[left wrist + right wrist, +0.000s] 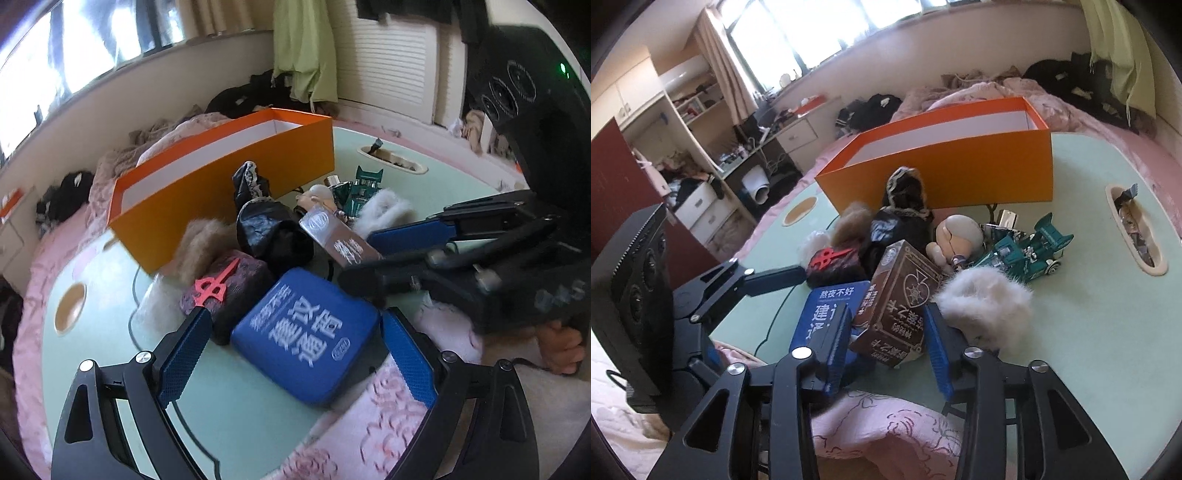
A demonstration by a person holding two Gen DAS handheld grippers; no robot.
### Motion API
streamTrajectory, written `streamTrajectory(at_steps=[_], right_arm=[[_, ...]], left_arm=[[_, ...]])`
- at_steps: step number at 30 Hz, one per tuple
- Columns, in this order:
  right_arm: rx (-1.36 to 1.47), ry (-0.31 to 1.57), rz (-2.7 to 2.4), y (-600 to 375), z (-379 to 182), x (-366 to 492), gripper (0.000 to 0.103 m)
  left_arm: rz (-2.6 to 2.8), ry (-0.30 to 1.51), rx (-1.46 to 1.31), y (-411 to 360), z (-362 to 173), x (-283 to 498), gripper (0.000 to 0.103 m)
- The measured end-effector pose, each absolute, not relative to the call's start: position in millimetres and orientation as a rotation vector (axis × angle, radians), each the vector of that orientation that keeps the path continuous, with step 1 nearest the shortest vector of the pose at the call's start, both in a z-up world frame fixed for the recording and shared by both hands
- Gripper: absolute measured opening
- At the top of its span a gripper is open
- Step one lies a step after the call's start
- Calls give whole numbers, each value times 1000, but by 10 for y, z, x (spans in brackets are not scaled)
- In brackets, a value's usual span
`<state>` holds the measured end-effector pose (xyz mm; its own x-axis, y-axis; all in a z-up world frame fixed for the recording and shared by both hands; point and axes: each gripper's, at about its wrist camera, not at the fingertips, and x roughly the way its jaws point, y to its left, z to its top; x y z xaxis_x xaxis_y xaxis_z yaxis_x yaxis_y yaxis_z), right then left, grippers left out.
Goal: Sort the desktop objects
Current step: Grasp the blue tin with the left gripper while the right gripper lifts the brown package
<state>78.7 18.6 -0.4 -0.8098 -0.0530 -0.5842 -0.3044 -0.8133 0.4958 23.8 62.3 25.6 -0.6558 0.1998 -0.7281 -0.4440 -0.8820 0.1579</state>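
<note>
Grippers first. Left gripper stands with fingers wide, one blue pad on each side of the blue zip case; in the left wrist view both pads appear clear of the case. Right gripper has fingers spread to a middling width around the near end of the brown card box; no earlier picture is at hand. Whether the pads touch the box cannot be told from either view.

The blue zip case lies flat at the near edge of the pale green bench, over a pink quilt that shows below the rim. The brown card box rests tilted, its left edge leaning over the case. Just right of the box sits a white fur puff.

Further back, left of centre, a dark pouch carries a red cross-shaped clip. Behind it lie a tan fur puff and a black glossy bag with lace trim. To the right are a small doll head and a teal toy car, touching or nearly so.

At the far side an open orange box, white inside, stands on the bench. Nothing can be seen in it from these angles.
</note>
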Motion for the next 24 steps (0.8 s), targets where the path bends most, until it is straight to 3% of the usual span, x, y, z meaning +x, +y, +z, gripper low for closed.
streamTrajectory(at_steps=[1,6,7,8,10,11,13,15,17,21,24], right_arm=[[-906,898,2715,194,2,772,62],[-1009,790,2643,149,-1,608,62],[-1016,770,2639,135,8,597,58],[-1012,788,2651,133,10,605,46],[-989,859,2681,157,2,644,28],[-969,876,2681,171,1,680,21],[-945,876,2677,178,-2,722,18],[-914,912,2697,189,-5,769,18],[-876,929,2719,185,16,835,18],[-811,920,2739,157,75,961,18],[-772,932,2754,140,100,1054,18]], left_arm=[[2525,485,-1054,645,248,203,93],[2516,606,-1023,730,191,135,90],[2515,615,-1012,735,192,157,84],[2516,632,-997,739,195,194,79],[2499,651,-968,735,200,294,59],[2498,656,-951,727,204,340,55],[2502,658,-925,690,231,428,44],[2505,617,-921,634,265,469,39],[2488,554,-921,560,296,485,40],[2506,489,-952,467,283,443,73],[2508,425,-945,414,331,397,73]])
